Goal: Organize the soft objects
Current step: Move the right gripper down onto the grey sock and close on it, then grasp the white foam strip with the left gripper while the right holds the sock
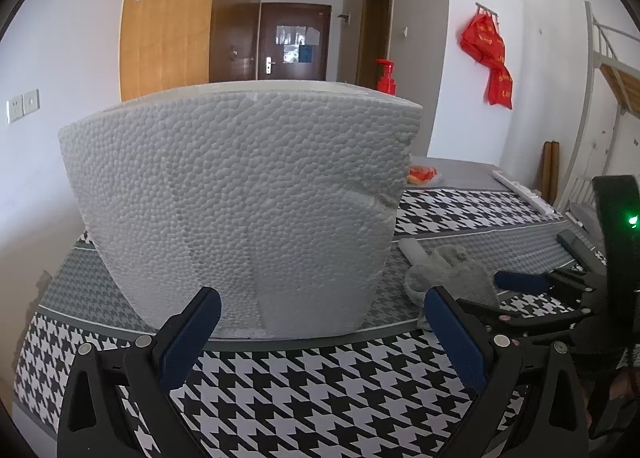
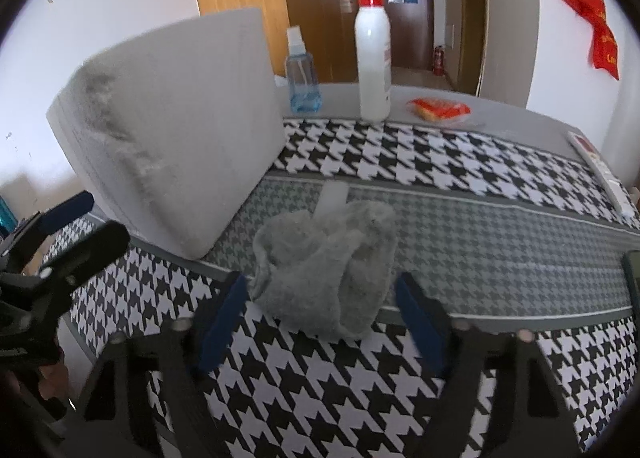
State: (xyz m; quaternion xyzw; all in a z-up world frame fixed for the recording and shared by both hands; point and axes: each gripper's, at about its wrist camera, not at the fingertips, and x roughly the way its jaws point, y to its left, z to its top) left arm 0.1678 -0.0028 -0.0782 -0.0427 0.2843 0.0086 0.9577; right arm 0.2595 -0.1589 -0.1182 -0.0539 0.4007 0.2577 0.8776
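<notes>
Houndstooth-covered desk (image 2: 440,162): grey cloth (image 2: 324,278) lies beside foam box (image 2: 172,130), not yet stowed; right hand-held gripper (image 2: 320,322) straddles it, jaws apart; left hand-held gripper (image 1: 320,342) open, facing box.

White walls (image 1: 80,58), wooden wardrobe (image 1: 168,26) (daylit)

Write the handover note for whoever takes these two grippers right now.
Left gripper: open, empty, facing the near side of the white foam box.
Right gripper: jaws apart on either side of the crumpled grey cloth, pads not pressing on it.
The cloth lies on the houndstooth mat just right of the box, with a white roll-like piece behind it.
Done: nothing in the box that these views show; its inside is hidden.
Left: grip the cloth, probably move it to the box, then the white piece.
</notes>
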